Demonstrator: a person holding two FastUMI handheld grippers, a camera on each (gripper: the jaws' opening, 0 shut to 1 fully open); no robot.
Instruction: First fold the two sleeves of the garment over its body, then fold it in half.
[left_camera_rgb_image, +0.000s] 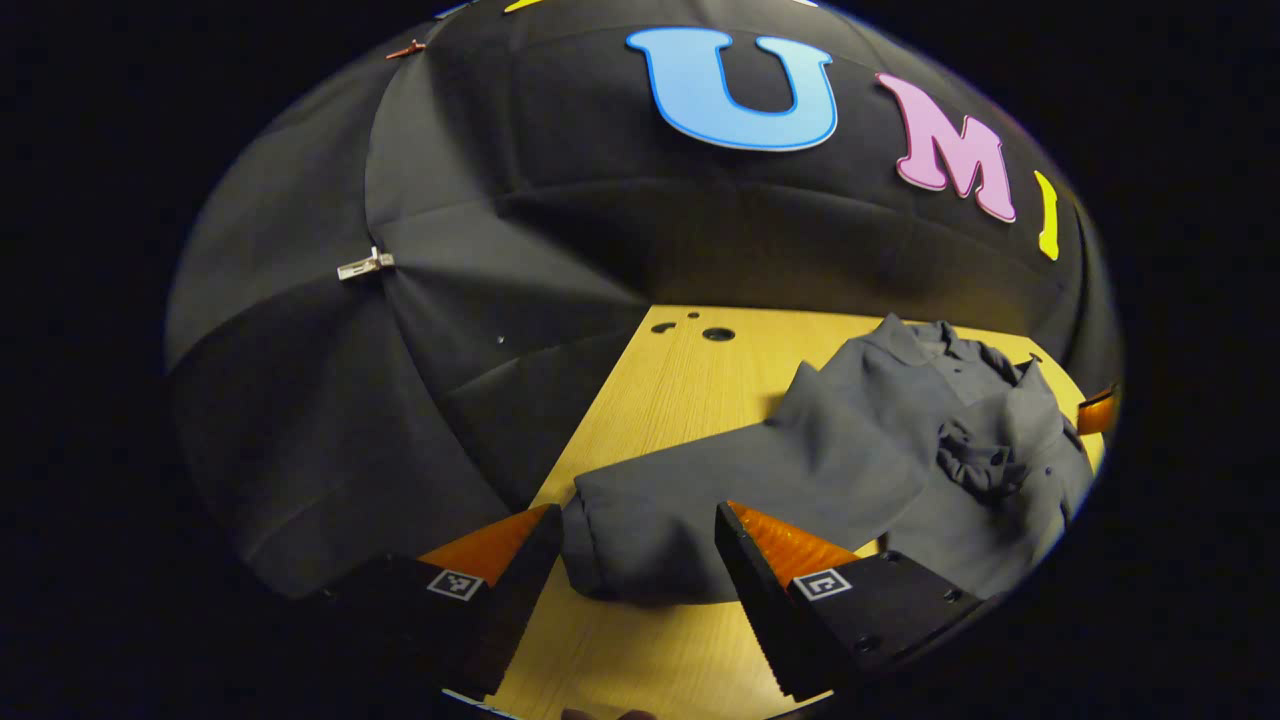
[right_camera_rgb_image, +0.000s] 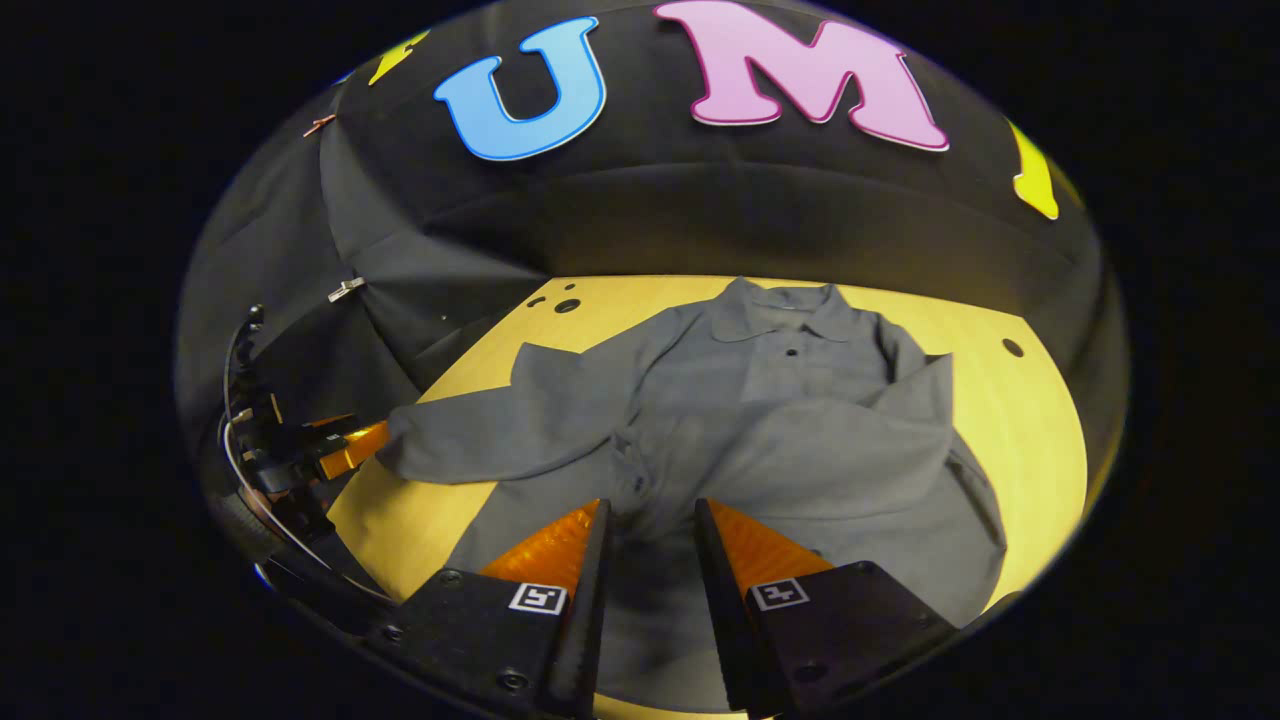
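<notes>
Shirt (right_camera_rgb_image: 760, 430) grey, collared, one sleeve (right_camera_rgb_image: 480, 440) outstretched

Wall: black cloth backdrop (right_camera_rgb_image: 640, 220) hung in loose folds and creases, closing in the far side and the left side.
Fastenings: a small silver metal clip (left_camera_rgb_image: 365, 265) pinches the cloth at a seam; a small reddish clip (left_camera_rgb_image: 405, 48) sits higher up.
Furniture: light yellow wood-grain tabletop (left_camera_rgb_image: 680, 400), with round dark holes (left_camera_rgb_image: 717, 334) near its far corner.
Light: dim booth, the tabletop brightly lit against the dark cloth.
</notes>
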